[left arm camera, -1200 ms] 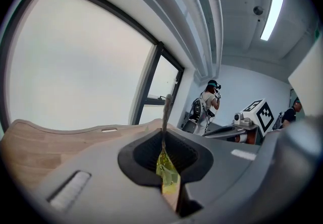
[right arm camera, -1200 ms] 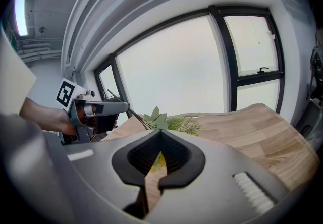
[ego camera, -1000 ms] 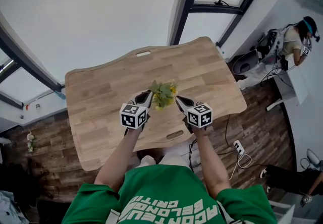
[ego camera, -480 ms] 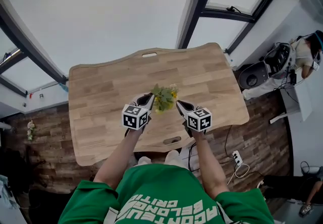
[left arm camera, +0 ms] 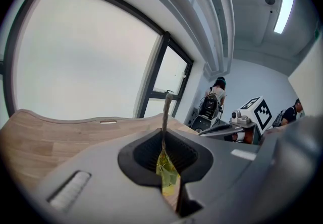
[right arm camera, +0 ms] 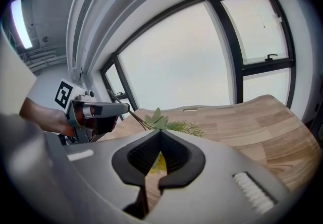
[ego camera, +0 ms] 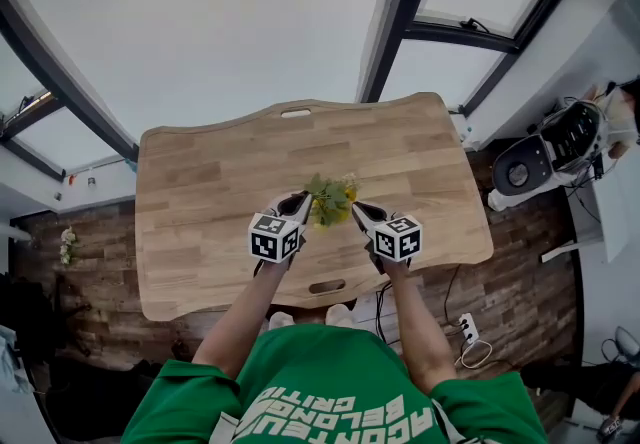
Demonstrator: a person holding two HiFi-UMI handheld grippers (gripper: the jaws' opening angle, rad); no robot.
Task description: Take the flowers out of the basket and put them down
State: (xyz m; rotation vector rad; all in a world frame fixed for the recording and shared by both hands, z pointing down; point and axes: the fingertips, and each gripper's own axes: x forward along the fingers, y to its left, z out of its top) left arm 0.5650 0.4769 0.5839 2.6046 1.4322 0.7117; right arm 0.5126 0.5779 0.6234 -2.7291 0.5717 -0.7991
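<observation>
Big windows (ego camera: 200,22) fill the bkgd behind a wooden worktop (ego camera: 200,182) w/ wavy edges & a slot handle (ego camera: 297,113) by its far edge. No basket shows in any view, so the flowers (ego camera: 330,200) look already out of it. They're a small bunch of green leaves w/ yellow blooms, held in the air over the worktop's middle, a bit toward the near edge.

The person has the left gripper (ego camera: 299,202) at the bunch's left side & the right gripper (ego camera: 358,209) at its right, tips pointing inward & slightly down. Left gripper view: jaws clamped on a thin brown stem (left arm camera: 165,112), w/ yellow-green showing below the pinch. Right gripper view: jaws together at the tips w/ a leaf (right arm camera: 157,118) poking up right at the pinch, so it prob. grips foliage too.

Step in hand, as judged: setting the bunch down. To do it well, both grippers should sink together at the same rate w/o spreading apart, since the stem is thin & a two-sided pull could tear it. Aim for bare wood near the middle, well off the edges. Let the leaves rest on the wood first, then release one side, then the other. Back each gripper out along its own line so nothing drags.
</observation>
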